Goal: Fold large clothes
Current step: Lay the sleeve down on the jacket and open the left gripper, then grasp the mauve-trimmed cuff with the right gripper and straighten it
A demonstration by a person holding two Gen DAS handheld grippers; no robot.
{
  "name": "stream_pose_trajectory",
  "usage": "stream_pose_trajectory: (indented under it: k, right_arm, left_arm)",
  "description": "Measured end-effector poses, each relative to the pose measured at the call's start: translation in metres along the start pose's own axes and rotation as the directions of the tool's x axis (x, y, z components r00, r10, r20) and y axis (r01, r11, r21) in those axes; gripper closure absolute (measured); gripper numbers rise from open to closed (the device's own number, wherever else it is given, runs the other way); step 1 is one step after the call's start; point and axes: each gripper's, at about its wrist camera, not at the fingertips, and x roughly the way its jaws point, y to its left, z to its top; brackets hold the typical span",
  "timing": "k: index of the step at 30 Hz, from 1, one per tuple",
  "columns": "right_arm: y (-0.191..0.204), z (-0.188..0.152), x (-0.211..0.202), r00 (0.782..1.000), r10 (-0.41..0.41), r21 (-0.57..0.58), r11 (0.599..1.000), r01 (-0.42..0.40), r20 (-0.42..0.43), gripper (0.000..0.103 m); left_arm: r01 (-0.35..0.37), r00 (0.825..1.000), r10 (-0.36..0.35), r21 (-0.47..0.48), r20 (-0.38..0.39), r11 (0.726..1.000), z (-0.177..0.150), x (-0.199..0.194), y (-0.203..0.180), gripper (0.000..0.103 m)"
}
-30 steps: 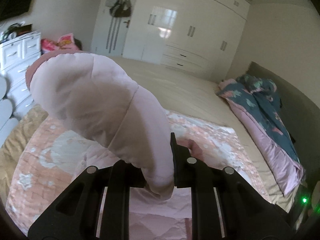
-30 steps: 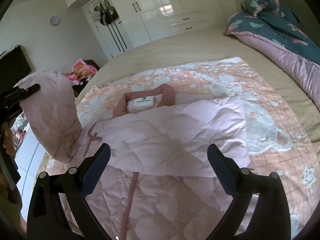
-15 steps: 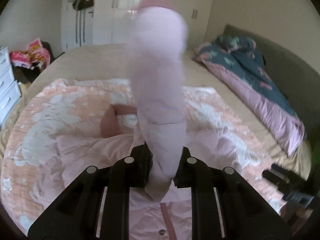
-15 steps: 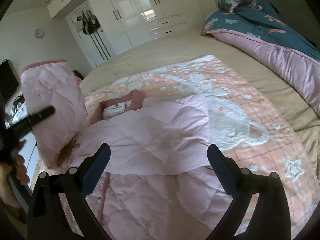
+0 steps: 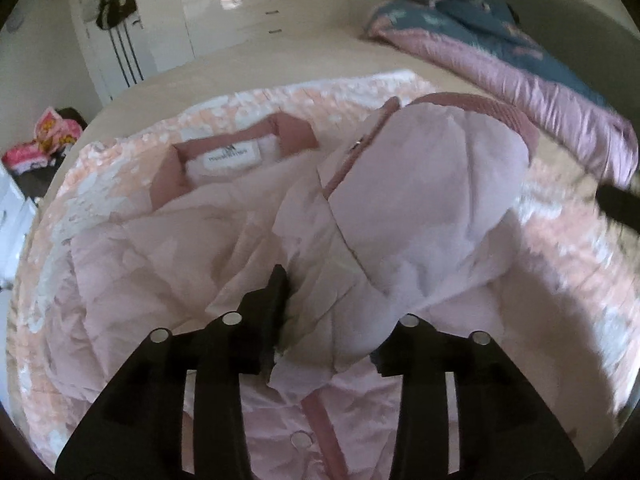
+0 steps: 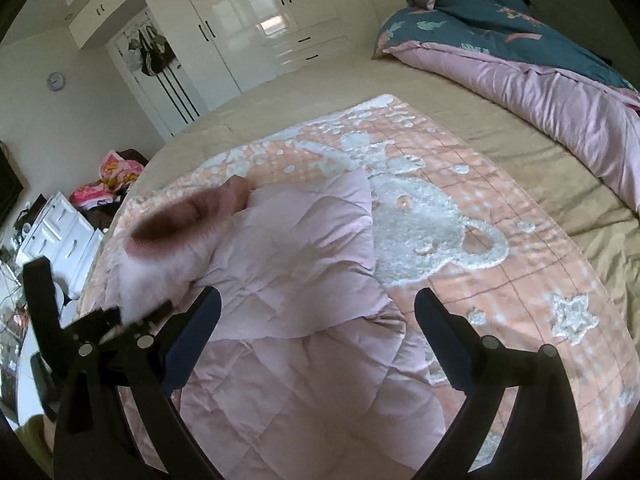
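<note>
A pale pink quilted jacket (image 5: 160, 280) lies front-up on the bed, its darker pink collar (image 5: 232, 152) and label towards the far side. One sleeve (image 5: 420, 208) is folded across the chest, its ribbed cuff (image 6: 180, 228) blurred in the right wrist view. My left gripper (image 5: 328, 320) sits low over the jacket with the base of that sleeve between its jaws, which are opening; the right finger is hidden under cloth. My right gripper (image 6: 316, 320) hovers open over the jacket's body (image 6: 300, 360), nothing between its fingers.
The jacket rests on a peach blanket (image 6: 480, 240) with a white bear pattern, spread over a beige sheet (image 6: 520, 168). A rolled pink and teal duvet (image 6: 540, 92) lies along the right. White wardrobes (image 6: 248, 32) stand behind, white drawers (image 6: 68, 232) at the left.
My left gripper has swung the raised sleeve over and down onto the jacket's chest, and its jaws have begun to part. My right gripper has shifted a little, staying open.
</note>
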Motion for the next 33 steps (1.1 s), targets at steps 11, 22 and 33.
stream_pose_trajectory:
  k: [11, 22, 33]
  right_arm:
    - [0.004, -0.001, 0.004, 0.999, 0.02, 0.008, 1.0, -0.02, -0.025, 0.006]
    - [0.034, -0.018, 0.028, 0.987, 0.105, 0.015, 0.994, -0.104, -0.121, 0.006]
    - [0.054, -0.045, 0.085, 0.947, 0.206, 0.166, 0.972, -0.168, -0.245, 0.039]
  left_arm:
    - [0.105, 0.988, -0.093, 0.098, -0.12, 0.99, -0.032, -0.006, -0.012, 0.02]
    - [0.104, 0.993, -0.106, -0.038, -0.06, 0.994, -0.031, -0.048, 0.063, 0.009]
    - [-0.006, 0.999, -0.005, -0.284, -0.04, 0.959, -0.041, -0.059, 0.175, 0.009]
